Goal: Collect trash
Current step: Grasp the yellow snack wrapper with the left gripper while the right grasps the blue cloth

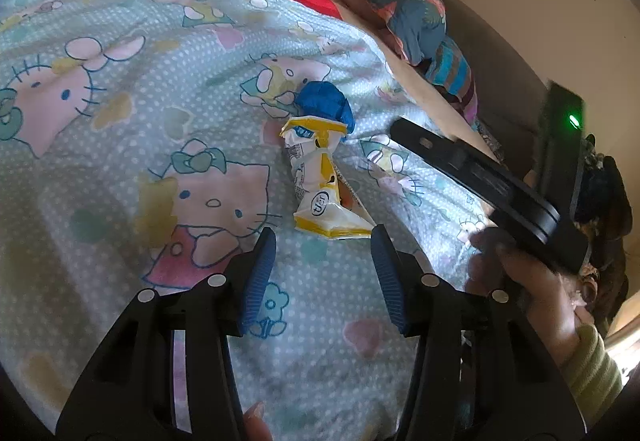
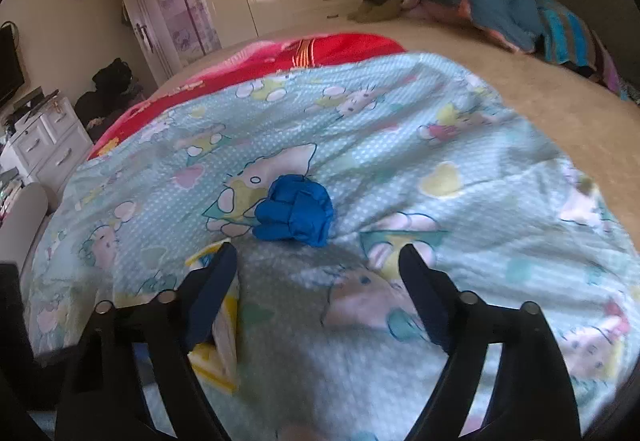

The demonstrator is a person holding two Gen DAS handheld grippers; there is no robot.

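With both our left tongs [image 1: 323, 241] and right tongs [image 2: 318, 259] open and empty, the crumpled yellow wrapper [image 1: 322, 187] lies lengthwise up the frame's centre toward the blue wad [image 1: 326, 107] on the bed [image 1: 120, 89].

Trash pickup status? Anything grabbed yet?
Nothing collected that these views show. Left claw is open and empty, just short of the crumpled yellow wrapper. Right claw is open, facing the blue wad. Both pieces lie loose on the blanket; both are left to grab.
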